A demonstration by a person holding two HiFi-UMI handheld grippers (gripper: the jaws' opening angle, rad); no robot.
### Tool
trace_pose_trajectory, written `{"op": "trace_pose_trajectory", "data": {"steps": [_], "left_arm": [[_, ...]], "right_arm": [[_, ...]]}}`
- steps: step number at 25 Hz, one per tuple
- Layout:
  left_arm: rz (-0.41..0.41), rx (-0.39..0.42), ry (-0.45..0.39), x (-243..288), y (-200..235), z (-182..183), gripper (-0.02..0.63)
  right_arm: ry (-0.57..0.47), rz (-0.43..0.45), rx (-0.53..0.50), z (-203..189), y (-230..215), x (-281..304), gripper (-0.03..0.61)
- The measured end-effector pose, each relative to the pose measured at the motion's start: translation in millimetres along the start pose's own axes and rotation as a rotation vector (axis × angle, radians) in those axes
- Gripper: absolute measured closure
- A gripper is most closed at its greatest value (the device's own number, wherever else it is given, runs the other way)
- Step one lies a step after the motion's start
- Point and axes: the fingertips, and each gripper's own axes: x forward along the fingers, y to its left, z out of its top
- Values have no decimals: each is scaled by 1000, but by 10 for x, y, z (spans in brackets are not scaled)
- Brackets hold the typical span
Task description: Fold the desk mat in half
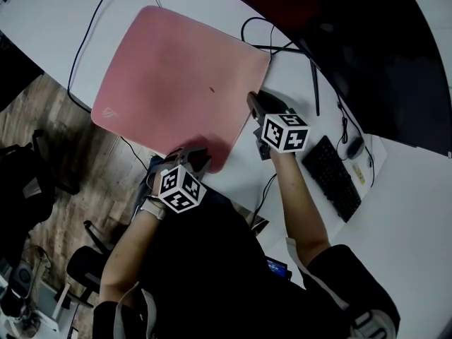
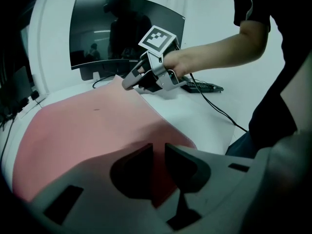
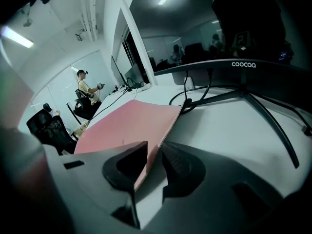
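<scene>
The pink desk mat (image 1: 176, 76) lies flat and unfolded on the white table (image 1: 42, 13), one corner reaching to the table's near edge. The left gripper (image 1: 200, 159) sits at that near corner. In the left gripper view its jaws (image 2: 158, 150) are drawn close with only a thin slit between them, and the mat's corner fills the slit, so it is clamped on the mat (image 2: 87, 126).

The right gripper (image 1: 254, 104) is at the mat's next corner along the edge facing the person, on the monitor side. In the right gripper view the mat's edge (image 3: 131, 121) rises between its jaws (image 3: 155, 152) and lies against one jaw, while a strip of white table shows between the mat and the other jaw, so this gripper is not yet clamped.

Beyond the mat's far-right side stands a dark curved monitor (image 1: 367, 41). A black keyboard (image 1: 332, 177) and a mouse (image 1: 355, 147) lie to the right of the right gripper. A black cable (image 1: 92, 27) runs across the table along the mat's left side.
</scene>
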Motion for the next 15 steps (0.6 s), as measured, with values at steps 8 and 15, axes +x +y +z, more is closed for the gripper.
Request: {"op": "trace_pose_trajectory", "data": {"steps": [8, 15], "left_arm": [[-118, 53, 8, 15, -325, -10, 295], [-16, 134, 10, 63, -309, -41, 287]], "right_arm": [[22, 0, 7, -12, 16, 10, 476], [22, 4, 5, -21, 47, -33, 476]]}}
